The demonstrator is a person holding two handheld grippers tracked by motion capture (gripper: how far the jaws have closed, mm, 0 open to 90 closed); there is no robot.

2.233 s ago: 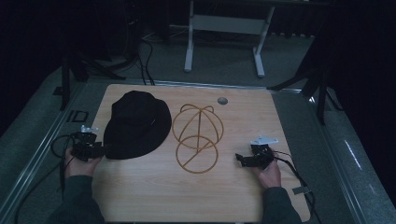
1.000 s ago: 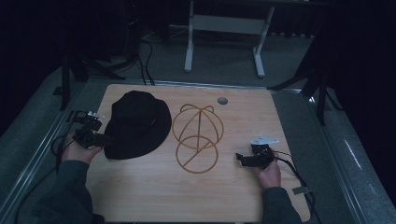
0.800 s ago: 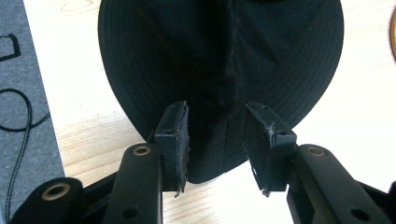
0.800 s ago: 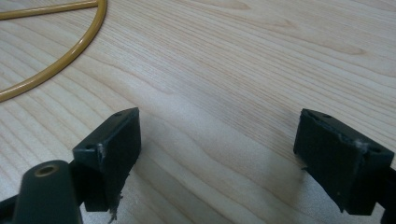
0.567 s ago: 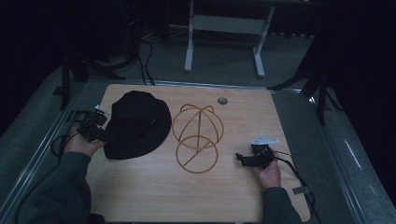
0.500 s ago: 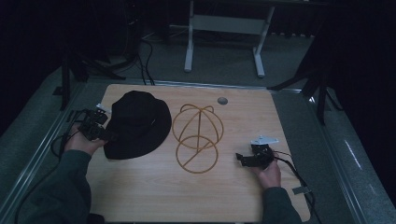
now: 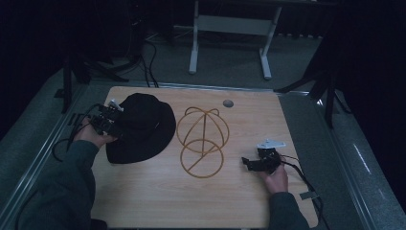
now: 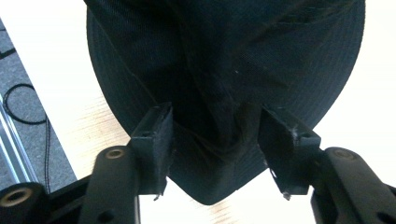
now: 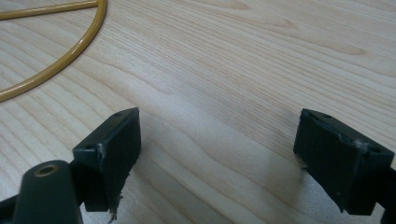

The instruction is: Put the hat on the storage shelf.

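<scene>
Black hat (image 7: pixel 141 129) on bench (image 7: pixel 306 124) left half, just left of yellow wire frame (image 7: pixel 201 141); left tool (image 8: pixel 215 140) at hat's left brim, jaws partly closed, straddling bunched fabric; likely mid-pinch; right tool (image 9: pixel 219 154) wide open, empty, well apart at right.

No readable text, labels, brands or numbers anywhere: none on the black hat (image 7: pixel 141 127), wire hat frame (image 7: pixel 201 141), wooden table (image 7: pixel 239 196) or either gripper.
</scene>
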